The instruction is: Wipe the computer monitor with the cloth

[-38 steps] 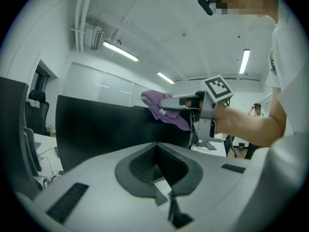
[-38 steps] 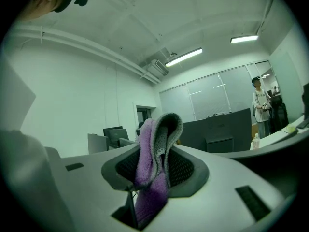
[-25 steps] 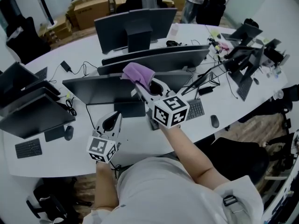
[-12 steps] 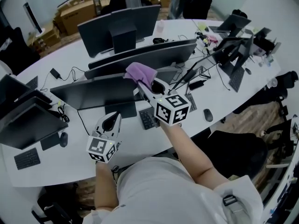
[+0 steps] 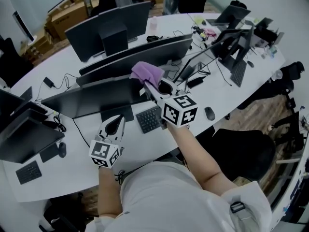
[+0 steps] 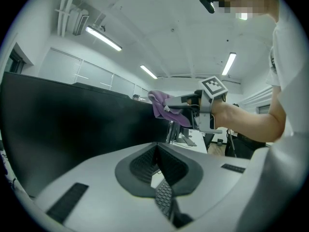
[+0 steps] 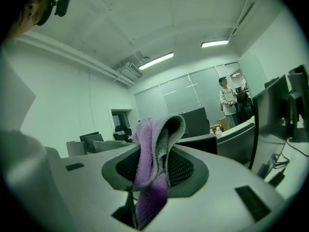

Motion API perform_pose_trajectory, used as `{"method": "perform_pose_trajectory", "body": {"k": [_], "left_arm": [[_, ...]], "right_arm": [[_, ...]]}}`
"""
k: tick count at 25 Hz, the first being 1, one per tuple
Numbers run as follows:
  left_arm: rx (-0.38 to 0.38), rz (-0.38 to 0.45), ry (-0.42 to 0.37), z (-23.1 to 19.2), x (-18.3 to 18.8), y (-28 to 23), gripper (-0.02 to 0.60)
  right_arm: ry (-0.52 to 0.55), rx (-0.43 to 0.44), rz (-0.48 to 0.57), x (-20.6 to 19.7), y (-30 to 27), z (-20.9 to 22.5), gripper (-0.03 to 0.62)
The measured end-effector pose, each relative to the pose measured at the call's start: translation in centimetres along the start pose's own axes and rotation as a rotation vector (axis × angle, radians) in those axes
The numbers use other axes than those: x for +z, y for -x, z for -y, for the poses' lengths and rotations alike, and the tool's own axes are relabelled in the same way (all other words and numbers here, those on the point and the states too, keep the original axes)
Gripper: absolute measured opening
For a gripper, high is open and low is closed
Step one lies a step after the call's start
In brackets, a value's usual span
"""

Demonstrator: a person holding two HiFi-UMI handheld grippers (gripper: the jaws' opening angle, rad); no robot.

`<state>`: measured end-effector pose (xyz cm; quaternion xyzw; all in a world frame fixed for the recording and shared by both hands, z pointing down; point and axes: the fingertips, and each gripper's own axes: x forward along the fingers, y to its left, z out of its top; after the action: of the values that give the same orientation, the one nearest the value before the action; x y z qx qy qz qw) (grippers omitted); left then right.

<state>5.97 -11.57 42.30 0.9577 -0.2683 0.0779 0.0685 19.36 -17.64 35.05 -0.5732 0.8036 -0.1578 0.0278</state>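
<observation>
In the head view the nearest dark monitor (image 5: 91, 99) stands across the white desk (image 5: 77, 144), seen from above. My right gripper (image 5: 148, 87) is shut on a purple cloth (image 5: 147, 73), which sits at the right end of the monitor's top edge. In the right gripper view the cloth (image 7: 153, 158) hangs folded between the jaws of that gripper (image 7: 154, 153). My left gripper (image 5: 116, 123) hovers low in front of the monitor, shut and holding nothing. In the left gripper view its jaws meet (image 6: 157, 151), the black screen (image 6: 72, 124) fills the left, and the cloth (image 6: 161, 105) is beyond.
A keyboard (image 5: 150, 119) and a mouse (image 5: 209, 113) lie on the desk under my right arm. More monitors (image 5: 137, 52) stand behind, with cables (image 5: 63, 79) between them. A black chair (image 5: 241, 153) is at the right. A person (image 7: 227, 100) stands far off.
The cloth in my right gripper has shifted right along the monitor's top edge as the head view swung. More of the keyboard shows now. The left gripper has hardly moved.
</observation>
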Motion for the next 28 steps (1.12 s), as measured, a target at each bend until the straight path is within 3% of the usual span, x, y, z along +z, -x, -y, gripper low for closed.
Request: {"method": "perform_pose_trajectory", "body": {"k": [19,28], "left_arm": [[-0.057,-0.051,-0.029,3.4,-0.2,-4.3,0.002],[-0.044,-0.077,-0.039,4.9,-0.5,-5.0,0.002]], "right_arm": [[-0.017,-0.119,0.059,1.2,5.1,7.9,0.138],[-0.047,-0.153,0.102,1.3,6.5,10.2,0.138]]}}
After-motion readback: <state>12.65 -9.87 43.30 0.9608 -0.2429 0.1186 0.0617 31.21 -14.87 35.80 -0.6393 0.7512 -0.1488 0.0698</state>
